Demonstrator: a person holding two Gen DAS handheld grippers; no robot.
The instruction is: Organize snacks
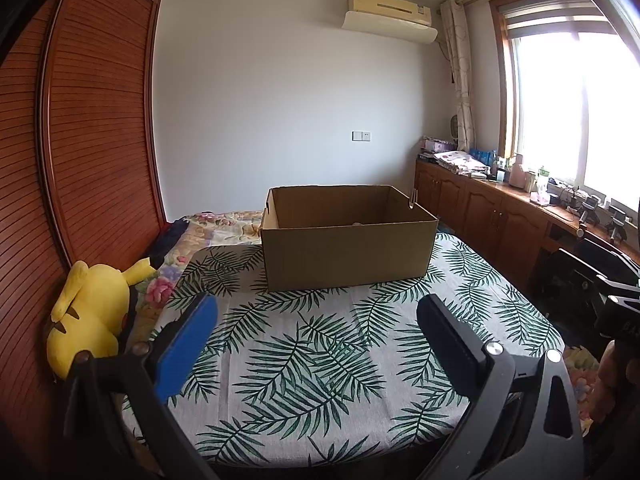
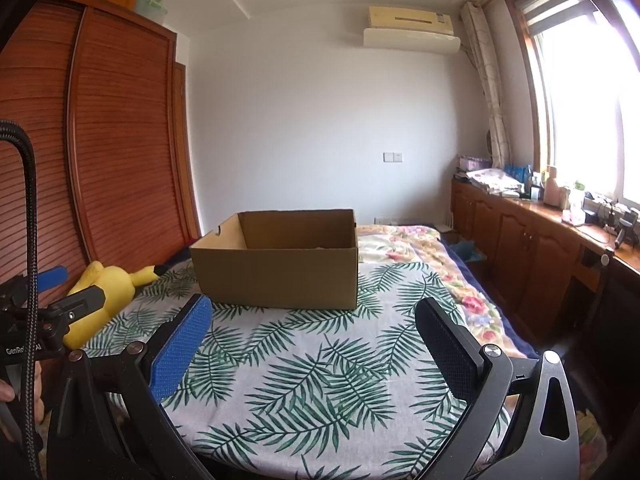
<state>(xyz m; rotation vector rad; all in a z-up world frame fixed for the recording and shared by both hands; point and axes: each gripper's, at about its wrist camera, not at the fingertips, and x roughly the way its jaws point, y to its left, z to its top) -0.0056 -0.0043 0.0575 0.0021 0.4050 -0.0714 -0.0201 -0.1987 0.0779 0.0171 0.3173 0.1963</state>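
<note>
My left gripper (image 1: pixel 316 308) and right gripper (image 2: pixel 312 316) both hang spread wide and empty over the leaf-print cloth (image 1: pixel 320 360). Beyond them the cardboard box (image 1: pixel 348 248) sits open. I see no loose snacks on the cloth, so I judge sorting is done or not begun; next I must look around. Only the right view shows the left gripper beside the yellow plush (image 2: pixel 108 288).
</note>
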